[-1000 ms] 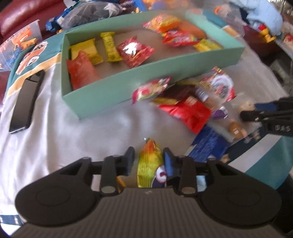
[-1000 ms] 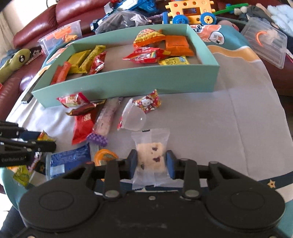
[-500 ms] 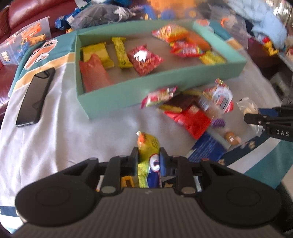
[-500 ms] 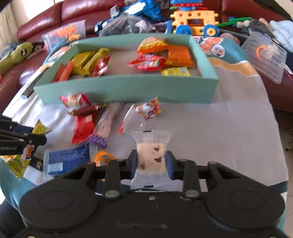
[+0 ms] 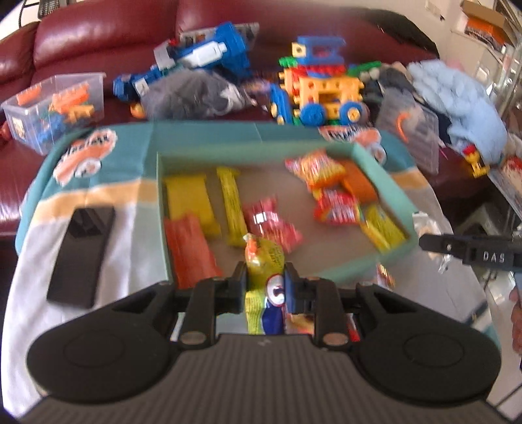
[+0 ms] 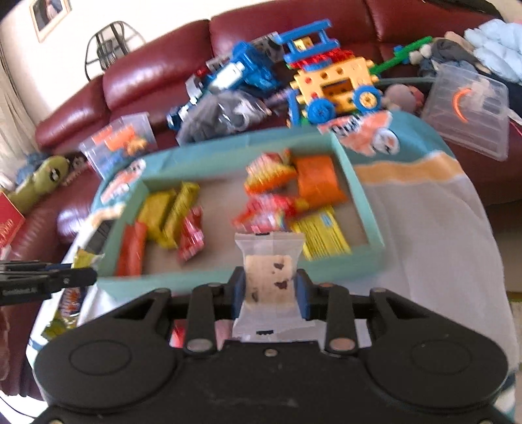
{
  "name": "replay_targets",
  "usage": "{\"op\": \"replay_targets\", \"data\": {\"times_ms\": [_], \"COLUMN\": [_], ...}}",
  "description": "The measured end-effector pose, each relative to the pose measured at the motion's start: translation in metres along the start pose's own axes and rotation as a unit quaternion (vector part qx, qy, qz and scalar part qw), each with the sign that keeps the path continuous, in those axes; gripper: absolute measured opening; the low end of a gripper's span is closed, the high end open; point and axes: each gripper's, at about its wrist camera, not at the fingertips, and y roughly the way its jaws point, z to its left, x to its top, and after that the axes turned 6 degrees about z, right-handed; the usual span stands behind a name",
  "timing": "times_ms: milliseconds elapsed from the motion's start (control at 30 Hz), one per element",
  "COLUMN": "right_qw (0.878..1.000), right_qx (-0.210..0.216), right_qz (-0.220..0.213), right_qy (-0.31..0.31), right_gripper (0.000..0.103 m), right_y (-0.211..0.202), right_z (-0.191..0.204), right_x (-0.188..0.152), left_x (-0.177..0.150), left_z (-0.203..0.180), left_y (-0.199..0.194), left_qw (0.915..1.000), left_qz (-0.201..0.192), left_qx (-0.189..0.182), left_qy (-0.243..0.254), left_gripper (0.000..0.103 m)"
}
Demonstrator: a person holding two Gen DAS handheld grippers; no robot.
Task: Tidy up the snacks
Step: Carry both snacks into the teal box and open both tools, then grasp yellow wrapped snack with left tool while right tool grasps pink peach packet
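Left tongs (image 5: 265, 283) grip a yellow packet (image 5: 263, 257) and right tongs (image 6: 270, 290) grip a clear-wrapped cookie (image 6: 268, 275), both raised over the box (image 6: 362, 202) for sorting by colour.

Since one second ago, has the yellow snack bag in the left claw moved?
Yes. The yellow snack bag, clamped in the left claw, has been lifted off the cloth and carried forward to the green box, now over its near wall.

A home living room.
Behind the table (image 6: 424, 208), a red leather sofa (image 6: 156, 78) carries building-block toys (image 6: 336, 84) and a framed picture (image 6: 49, 16) hangs on the wall.
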Motion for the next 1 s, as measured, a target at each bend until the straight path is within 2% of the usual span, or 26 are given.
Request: {"op": "replay_targets", "data": {"times_ms": [200, 433, 500, 533, 600, 633, 667, 700, 733, 767, 933, 1000], "right_qw": [1.000, 0.999, 0.999, 0.999, 0.998, 0.998, 0.998, 0.998, 0.998, 0.999, 0.999, 0.999], "right_qx": [0.013, 0.012, 0.014, 0.015, 0.020, 0.021, 0.022, 0.020, 0.017, 0.013, 0.003, 0.000], "right_qz": [0.006, 0.038, 0.047, 0.051, 0.060, 0.062, 0.061, 0.059, 0.054, 0.047, 0.030, 0.027], "right_qy": [0.008, 0.006, 0.007, 0.009, 0.016, 0.019, 0.020, 0.022, 0.024, 0.025, 0.025, 0.025], "right_gripper": [0.031, 0.031, 0.031, 0.032, 0.035, 0.042, 0.058, 0.068, 0.083, 0.089, 0.101, 0.102], "right_y": [0.035, 0.083, 0.094, 0.099, 0.108, 0.110, 0.109, 0.109, 0.108, 0.106, 0.095, 0.090], "right_z": [0.008, 0.015, 0.014, 0.014, 0.013, 0.012, 0.012, 0.011, 0.011, 0.011, 0.011, 0.012], "right_x": [0.043, 0.056, 0.056, 0.055, 0.055, 0.054, 0.053, 0.052, 0.052, 0.051, 0.050, 0.048], "left_x": [0.039, 0.051, 0.051, 0.050, 0.048, 0.047, 0.045, 0.044, 0.043, 0.041, 0.034, 0.030], "left_z": [0.005, 0.014, 0.017, 0.017, 0.017, 0.017, 0.016, 0.016, 0.015, 0.015, 0.017, 0.016], "left_y": [0.033, 0.076, 0.086, 0.090, 0.094, 0.093, 0.093, 0.092, 0.091, 0.091, 0.082, 0.077], "left_qw": [0.9998, 0.9993, 0.9990, 0.9987, 0.9982, 0.9980, 0.9977, 0.9975, 0.9974, 0.9973, 0.9971, 0.9972], "left_qz": [-0.003, 0.017, 0.024, 0.026, 0.028, 0.023, 0.018, 0.016, 0.018, 0.020, 0.019, 0.019], "left_qx": [0.012, 0.021, 0.026, 0.034, 0.045, 0.052, 0.060, 0.065, 0.067, 0.068, 0.069, 0.068], "left_qy": [-0.015, -0.026, -0.028, -0.029, -0.029, -0.029, -0.026, -0.023, -0.021, -0.021, -0.024, -0.023], "left_gripper": [0.022, 0.022, 0.025, 0.029, 0.074, 0.081, 0.088, 0.091, 0.092, 0.095, 0.101, 0.102]}}
